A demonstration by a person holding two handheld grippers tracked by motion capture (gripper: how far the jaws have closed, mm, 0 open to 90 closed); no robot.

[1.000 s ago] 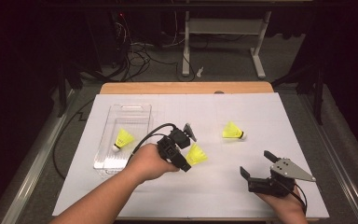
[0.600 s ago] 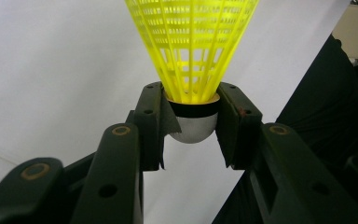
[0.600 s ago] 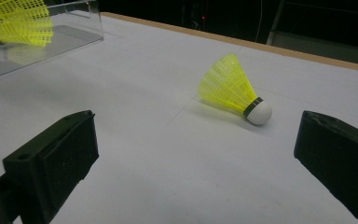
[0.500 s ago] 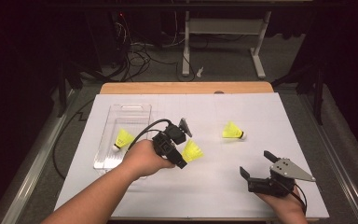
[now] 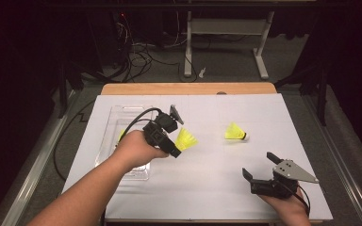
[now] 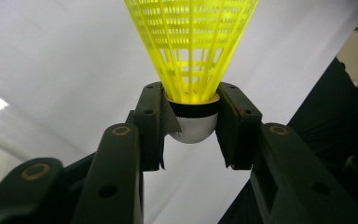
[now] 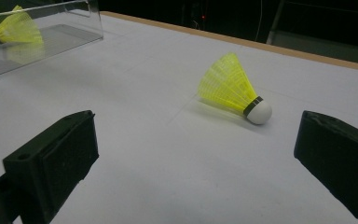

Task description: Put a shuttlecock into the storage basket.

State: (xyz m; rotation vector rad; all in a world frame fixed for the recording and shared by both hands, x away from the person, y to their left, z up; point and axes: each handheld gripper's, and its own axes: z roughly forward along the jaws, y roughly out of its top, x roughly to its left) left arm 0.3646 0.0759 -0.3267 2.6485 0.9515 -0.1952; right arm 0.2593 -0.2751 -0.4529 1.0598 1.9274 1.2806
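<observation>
- High view: fixed above person's side, faces fwd and down over the whole white table; floor and desk legs beyond.
- Left gripper view: rides on left gripper, very close, looks along its jaws onto table sheet.
- Right gripper view: low, near table level, looks across it from right gripper.
- Shared by high and right gripper views: lying shuttlecock, clear tray.
</observation>
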